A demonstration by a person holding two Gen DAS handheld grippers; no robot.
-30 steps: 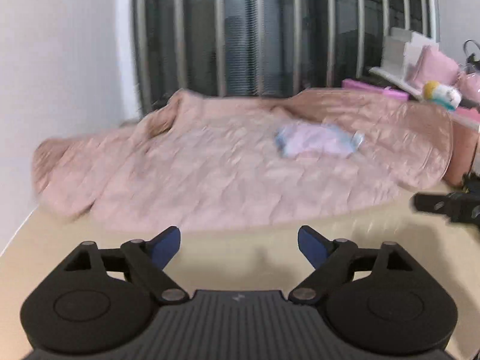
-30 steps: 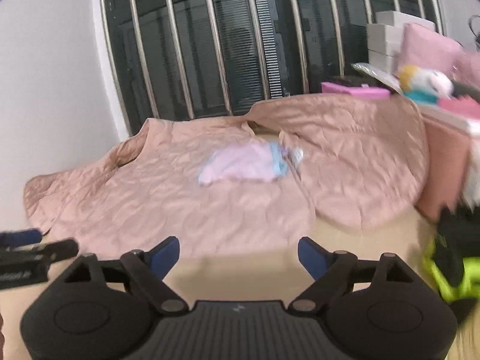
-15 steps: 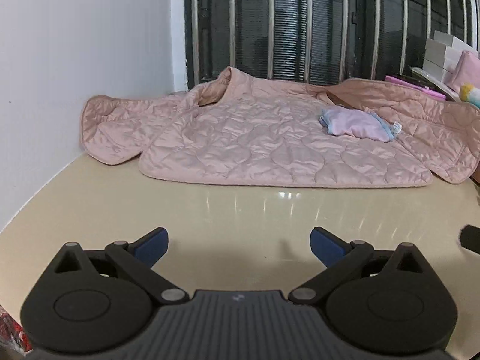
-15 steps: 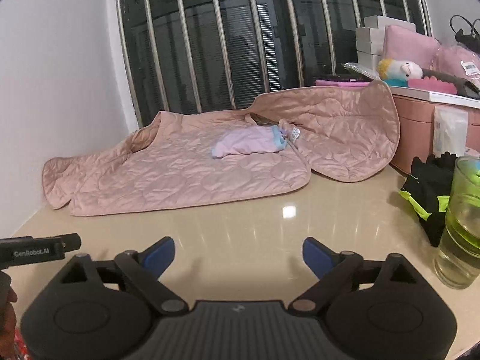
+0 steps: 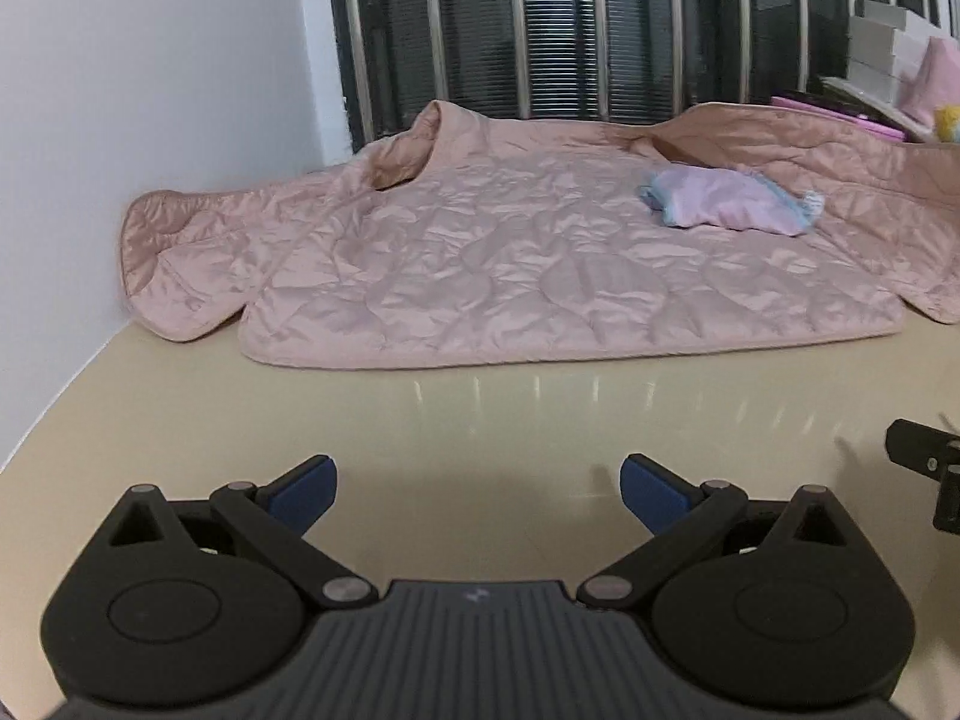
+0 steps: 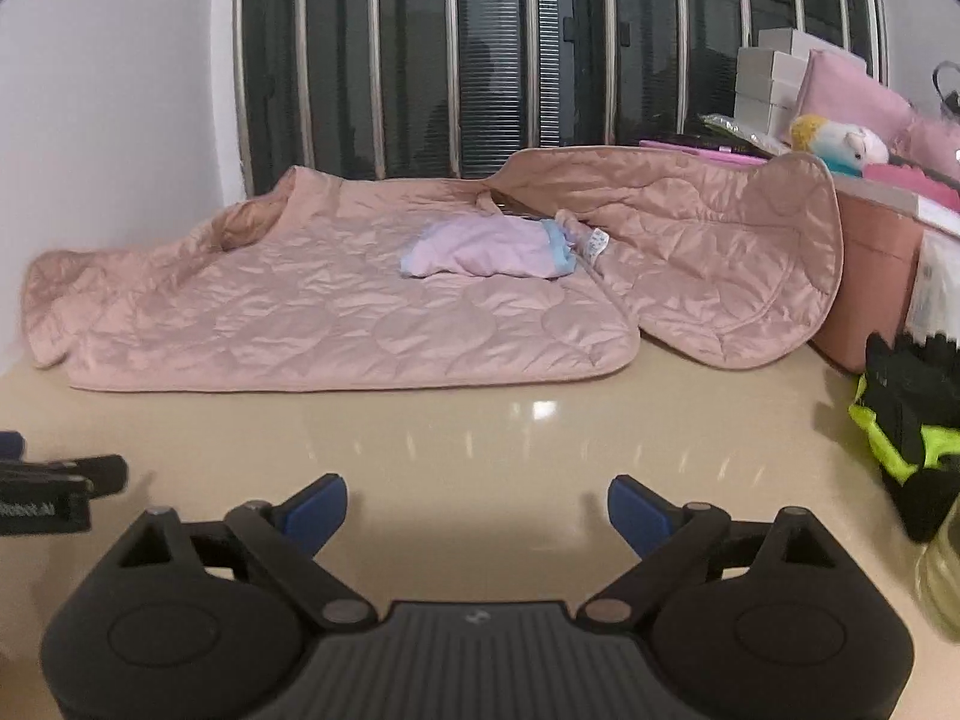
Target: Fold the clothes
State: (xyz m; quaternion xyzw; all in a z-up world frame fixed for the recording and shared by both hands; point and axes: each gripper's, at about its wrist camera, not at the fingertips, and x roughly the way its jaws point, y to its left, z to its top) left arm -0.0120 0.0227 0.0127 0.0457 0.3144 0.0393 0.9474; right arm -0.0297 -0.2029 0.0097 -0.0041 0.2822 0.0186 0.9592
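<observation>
A quilted, glossy pink jacket (image 5: 540,276) lies spread flat across the far half of a shiny beige worktop (image 5: 510,420), its collar raised toward a window fitted with upright metal bars (image 5: 522,30). One sleeve trails to the white wall (image 5: 150,60) on the left; in the right wrist view the jacket's right front panel (image 6: 708,252) is thrown open and leans up against a pink storage box (image 6: 870,288). A small, crumpled lilac garment with pale blue trim (image 5: 729,207) rests on top of the jacket, toward its right side, a white label showing at one end.

Both claws hang above the bare near part of the worktop, well apart from the clothes. The left claw (image 5: 478,489) has its blue-tipped fingers (image 5: 306,489) spread wide with nothing between them; the right claw (image 6: 478,507) is likewise spread wide and empty, its blue fingertips (image 6: 636,510) clear of the surface. Each camera catches a black edge of the other tool at the side of its frame.

At the right edge of the right wrist view, black and neon-yellow gloves (image 6: 906,414) lie on the worktop beside a green-tinted glass (image 6: 942,570). Behind them, a yellow and white plush toy (image 6: 840,144), stacked grey boxes (image 6: 774,84) and a pink cushion (image 6: 846,90) crowd a shelf.
</observation>
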